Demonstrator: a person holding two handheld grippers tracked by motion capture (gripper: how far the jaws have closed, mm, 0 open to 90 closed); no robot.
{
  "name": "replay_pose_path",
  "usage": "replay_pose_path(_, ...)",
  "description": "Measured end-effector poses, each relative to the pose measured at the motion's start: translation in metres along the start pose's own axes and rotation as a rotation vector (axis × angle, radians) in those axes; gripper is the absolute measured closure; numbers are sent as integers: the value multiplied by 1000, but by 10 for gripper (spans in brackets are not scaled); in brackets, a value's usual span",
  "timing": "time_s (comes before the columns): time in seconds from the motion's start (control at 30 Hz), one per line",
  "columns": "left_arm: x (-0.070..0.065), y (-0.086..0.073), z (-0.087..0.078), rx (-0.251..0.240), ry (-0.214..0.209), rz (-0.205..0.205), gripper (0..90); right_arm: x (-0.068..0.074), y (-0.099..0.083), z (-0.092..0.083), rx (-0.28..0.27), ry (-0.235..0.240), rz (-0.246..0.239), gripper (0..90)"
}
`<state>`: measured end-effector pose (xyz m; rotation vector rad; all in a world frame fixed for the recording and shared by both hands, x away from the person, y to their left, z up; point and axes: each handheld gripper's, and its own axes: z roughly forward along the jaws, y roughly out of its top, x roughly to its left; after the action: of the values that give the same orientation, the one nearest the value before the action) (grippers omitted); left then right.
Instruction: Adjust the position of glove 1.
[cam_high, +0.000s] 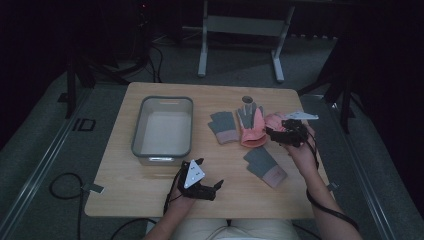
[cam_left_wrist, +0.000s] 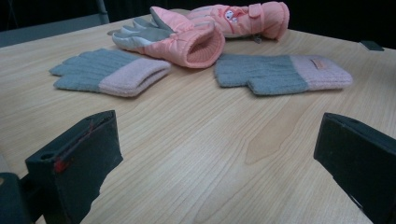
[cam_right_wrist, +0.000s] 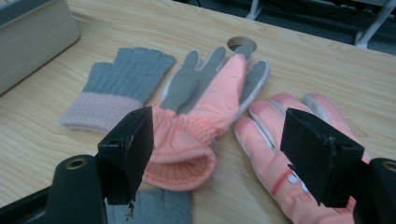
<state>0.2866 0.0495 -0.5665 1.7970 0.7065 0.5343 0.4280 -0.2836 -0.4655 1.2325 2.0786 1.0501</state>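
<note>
Dim lab-like recording room: wooden table (cam_high: 150, 195) on grey carpet, cables (cam_high: 62, 187), metal stand legs (cam_high: 202, 50).

Black tongs (cam_high: 209, 172) with grey triangular plate, trailing cable

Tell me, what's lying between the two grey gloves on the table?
A pink glove with a grey palm lies between the grey glove nearer the tub and the grey glove nearer the person, as the high view shows.

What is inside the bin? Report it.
The bin looks empty in the high view: just its pale bare floor. The strip behind its near wall is hidden; the four gloves lie on the table beside it.
</note>
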Motion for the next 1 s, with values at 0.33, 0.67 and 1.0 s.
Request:
replay_pose_path(0.33, -1, 0, 0, -3, 3, 4, 0, 23, 18, 21, -10, 44, -47, 340)
replay_pose_path(0.67, -1, 0, -1, -4, -1, 10, 0, 49, 34, 49, 7, 85, -113, 379)
replay_pose_path(1.0, -1, 0, -1, -5, 0, 9, 0, 65, 43, 76, 46, 151, -144, 429)
